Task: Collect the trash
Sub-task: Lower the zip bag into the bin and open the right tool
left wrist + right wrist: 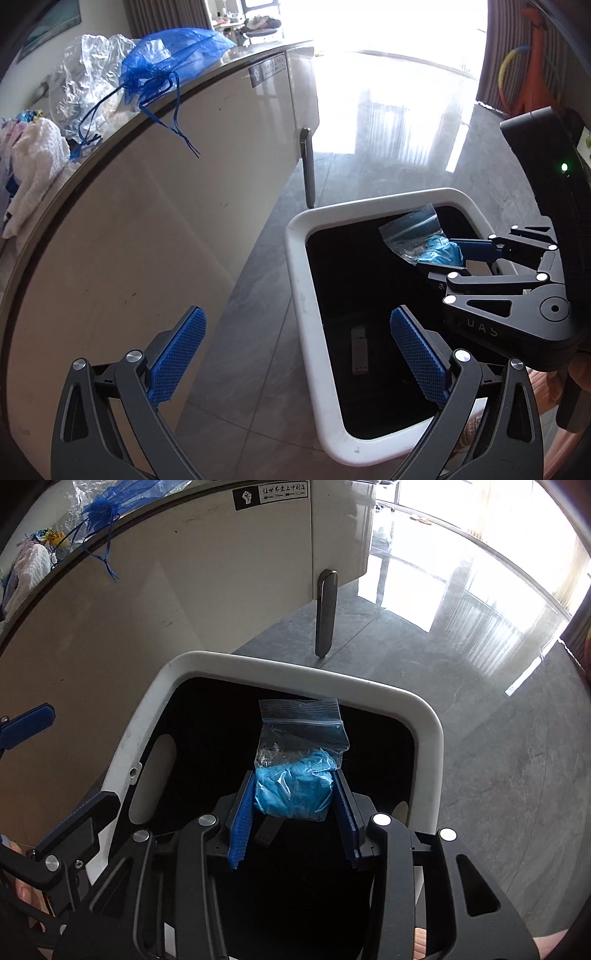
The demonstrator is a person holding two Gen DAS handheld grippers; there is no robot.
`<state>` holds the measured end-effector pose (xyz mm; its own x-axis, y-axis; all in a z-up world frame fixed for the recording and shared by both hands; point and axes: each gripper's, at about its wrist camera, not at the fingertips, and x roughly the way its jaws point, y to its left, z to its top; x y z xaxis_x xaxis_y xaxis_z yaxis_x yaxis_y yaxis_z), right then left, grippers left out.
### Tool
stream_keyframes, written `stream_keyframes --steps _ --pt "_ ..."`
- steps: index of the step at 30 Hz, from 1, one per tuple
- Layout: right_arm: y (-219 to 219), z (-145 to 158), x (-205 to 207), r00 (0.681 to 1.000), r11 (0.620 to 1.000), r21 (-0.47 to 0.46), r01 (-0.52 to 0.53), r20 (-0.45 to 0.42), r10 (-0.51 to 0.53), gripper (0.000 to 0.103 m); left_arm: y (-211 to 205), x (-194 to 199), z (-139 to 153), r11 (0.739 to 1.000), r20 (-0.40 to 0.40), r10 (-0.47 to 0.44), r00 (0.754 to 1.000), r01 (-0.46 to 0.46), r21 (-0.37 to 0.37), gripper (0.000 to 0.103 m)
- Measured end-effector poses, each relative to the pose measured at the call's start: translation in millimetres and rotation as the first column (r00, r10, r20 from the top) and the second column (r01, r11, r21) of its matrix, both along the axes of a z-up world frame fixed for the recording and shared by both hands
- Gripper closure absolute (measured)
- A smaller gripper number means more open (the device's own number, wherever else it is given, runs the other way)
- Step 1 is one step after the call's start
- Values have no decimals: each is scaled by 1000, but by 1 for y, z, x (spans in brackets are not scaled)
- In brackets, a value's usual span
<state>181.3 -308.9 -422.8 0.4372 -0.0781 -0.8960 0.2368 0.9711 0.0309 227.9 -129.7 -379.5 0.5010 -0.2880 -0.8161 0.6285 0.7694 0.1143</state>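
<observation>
left wrist: left gripper (295,358) released, nothing between its pads, beside bench (147,221) | white bin (306,295) on floor | right wrist: right gripper (293,805) grasping zip bag (299,760) of blue material over the bin's opening

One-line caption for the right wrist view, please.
Right tongs shut on a zip bag of blue material, held over the open white-rimmed bin.
</observation>
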Motion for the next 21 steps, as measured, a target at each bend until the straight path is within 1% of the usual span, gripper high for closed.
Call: stream_keyframes --steps 5,8,12,15,17,19,21 --pt "7 -13 5 998 1000 -2 -30 -53 30 61 3 9 8 999 -13 28 1000 -28 -33 5" --pt "7 -22 7 996 999 13 -36 -83 37 61 3 11 13 998 -17 34 999 -34 -46 5" --pt "3 -22 7 997 999 35 -25 -78 28 61 2 14 19 998 -4 29 1000 -29 -62 5" --pt "0 -20 8 997 998 51 -27 -66 31 61 -6 16 20 998 7 4 1000 -4 -66 5" --pt "0 -19 9 997 999 40 -37 -61 40 61 -15 20 18 998 18 -14 1000 15 -58 5" --pt "-3 -20 11 998 998 53 -40 -54 43 61 -19 24 12 999 17 -20 1000 21 -48 5" --pt "-5 -23 12 997 999 35 -38 -64 40 61 -25 29 8 999 15 -21 1000 22 -36 5"
